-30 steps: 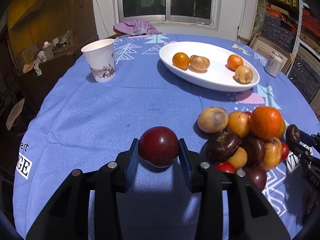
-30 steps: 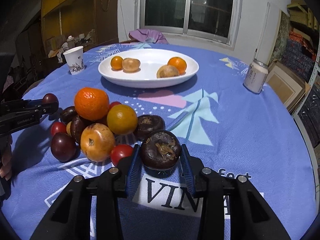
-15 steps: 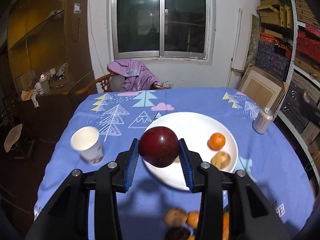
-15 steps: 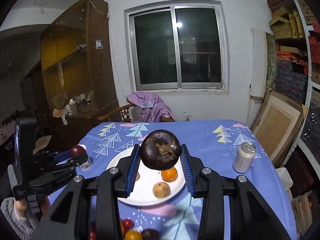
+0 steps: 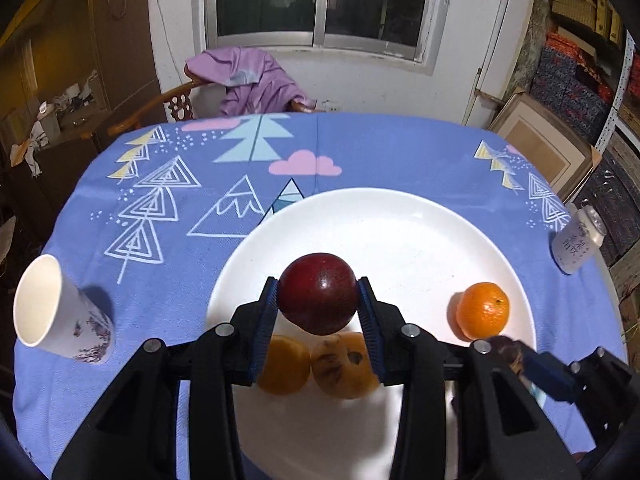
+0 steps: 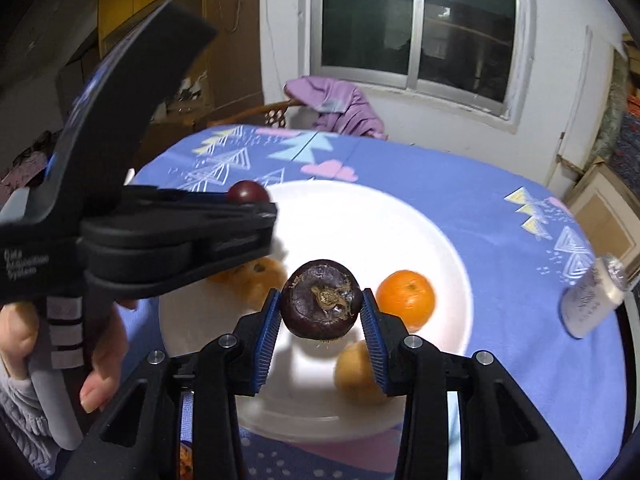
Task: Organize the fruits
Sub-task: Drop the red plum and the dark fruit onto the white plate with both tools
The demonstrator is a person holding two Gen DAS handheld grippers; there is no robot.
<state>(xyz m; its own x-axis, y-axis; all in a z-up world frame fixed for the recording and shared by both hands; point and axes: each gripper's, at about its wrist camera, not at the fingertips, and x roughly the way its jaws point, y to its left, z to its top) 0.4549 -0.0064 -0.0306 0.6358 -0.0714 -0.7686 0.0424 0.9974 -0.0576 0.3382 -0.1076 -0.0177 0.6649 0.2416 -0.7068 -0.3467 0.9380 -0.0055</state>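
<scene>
My left gripper [image 5: 319, 312] is shut on a dark red round fruit [image 5: 319, 292] and holds it above the white plate [image 5: 400, 232]. On the plate under it lie an orange fruit [image 5: 286, 368], a brown-spotted fruit [image 5: 344, 368] and, to the right, a tangerine [image 5: 483, 310]. My right gripper [image 6: 322, 318] is shut on a dark brown fruit [image 6: 322, 298] with a dried stem, also above the plate [image 6: 372, 232]. Beneath it lie a tangerine [image 6: 406, 298] and two yellowish fruits [image 6: 360, 376]. The left gripper [image 6: 256, 208] with its red fruit [image 6: 246, 193] crosses the right wrist view.
A paper cup [image 5: 60, 312] stands at the table's left edge and a drink can [image 5: 576, 246] at its right edge. Behind the blue patterned tablecloth [image 5: 360, 148] is a chair with a purple garment [image 5: 248, 76]. A person's hand [image 6: 102, 344] grips the left tool's handle.
Both grippers have carried their fruits away from the fruit pile, rising and travelling across the table. They now hang over the white plate, close side by side.
</scene>
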